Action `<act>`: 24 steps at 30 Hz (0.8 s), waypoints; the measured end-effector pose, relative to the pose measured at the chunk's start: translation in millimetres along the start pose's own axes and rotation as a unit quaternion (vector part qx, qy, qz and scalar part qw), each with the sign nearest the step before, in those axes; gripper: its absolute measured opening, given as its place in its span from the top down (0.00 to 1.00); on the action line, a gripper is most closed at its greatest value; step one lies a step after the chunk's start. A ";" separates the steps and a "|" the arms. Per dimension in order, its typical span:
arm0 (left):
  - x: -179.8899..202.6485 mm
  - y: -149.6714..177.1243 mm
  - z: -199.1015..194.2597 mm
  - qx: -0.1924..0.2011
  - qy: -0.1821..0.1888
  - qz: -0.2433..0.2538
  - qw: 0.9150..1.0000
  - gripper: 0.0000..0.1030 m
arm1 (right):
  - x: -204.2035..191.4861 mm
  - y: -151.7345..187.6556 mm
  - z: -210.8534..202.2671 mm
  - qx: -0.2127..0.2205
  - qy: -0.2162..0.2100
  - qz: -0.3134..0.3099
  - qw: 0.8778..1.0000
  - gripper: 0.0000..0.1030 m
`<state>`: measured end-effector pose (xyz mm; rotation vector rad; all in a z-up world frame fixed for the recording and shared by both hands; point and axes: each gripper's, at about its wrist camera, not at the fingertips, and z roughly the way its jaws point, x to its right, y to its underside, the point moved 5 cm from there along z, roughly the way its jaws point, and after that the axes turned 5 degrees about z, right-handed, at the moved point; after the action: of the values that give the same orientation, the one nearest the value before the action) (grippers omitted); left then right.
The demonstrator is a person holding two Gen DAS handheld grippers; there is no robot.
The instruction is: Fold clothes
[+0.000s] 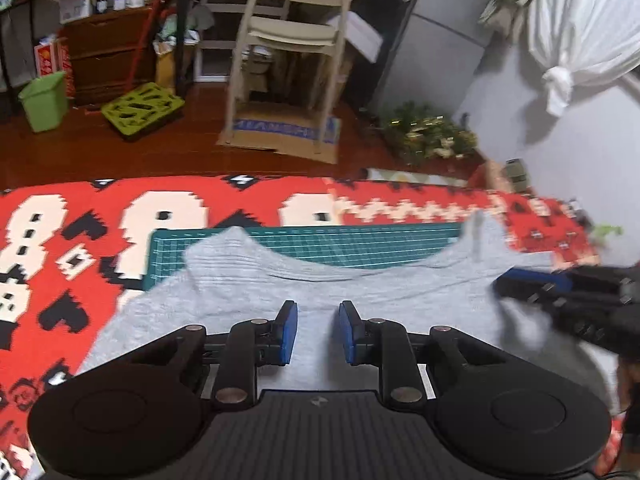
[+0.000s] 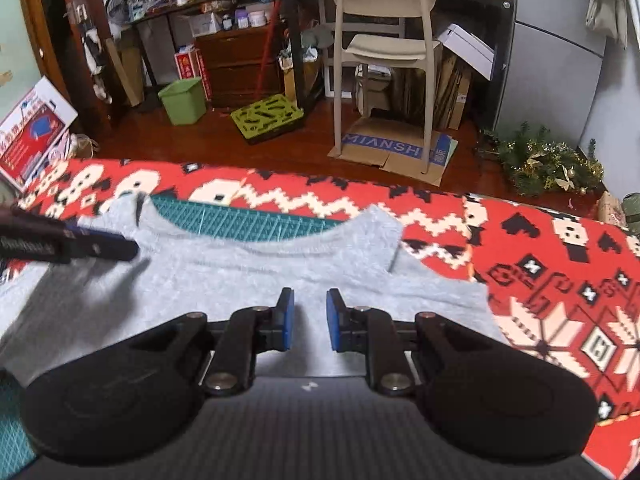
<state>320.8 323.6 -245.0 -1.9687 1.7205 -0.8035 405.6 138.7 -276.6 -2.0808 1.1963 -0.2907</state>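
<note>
A grey sleeveless top [image 1: 248, 280] [image 2: 240, 276] lies flat over a green cutting mat [image 1: 340, 246] [image 2: 240, 222], its scooped neckline at the far side. My left gripper [image 1: 318, 308] hovers over the body of the top, its blue pads a small gap apart with nothing between them. My right gripper [image 2: 310, 296] hovers over the same top near the right shoulder strap, also slightly open with nothing in the gap. Each gripper shows at the edge of the other's view: the right gripper [image 1: 532, 280] and the left gripper [image 2: 100, 246], both just above the cloth.
A red, white and black patterned blanket [image 1: 80, 240] [image 2: 540, 280] covers the surface under the mat. Beyond its far edge are a wooden floor, a beige chair [image 2: 384, 52], flattened cardboard [image 2: 396, 148], a green bin [image 2: 184, 100] and a tinsel wreath [image 2: 548, 160].
</note>
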 end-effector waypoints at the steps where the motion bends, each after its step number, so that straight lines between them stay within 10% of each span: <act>1: -3.2 0.2 0.3 0.002 0.000 -0.003 1.000 0.85 | 2.4 -2.0 3.4 0.004 0.006 0.003 1.000 0.82; 24: 28.6 79.9 -96.2 0.033 0.005 0.027 0.999 0.72 | -16.1 65.0 -81.5 0.021 -0.014 0.013 1.000 0.80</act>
<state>199.9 289.4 -219.1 -1.8686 1.7233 -0.8428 312.1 93.1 -259.0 -2.0258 1.1910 -0.2718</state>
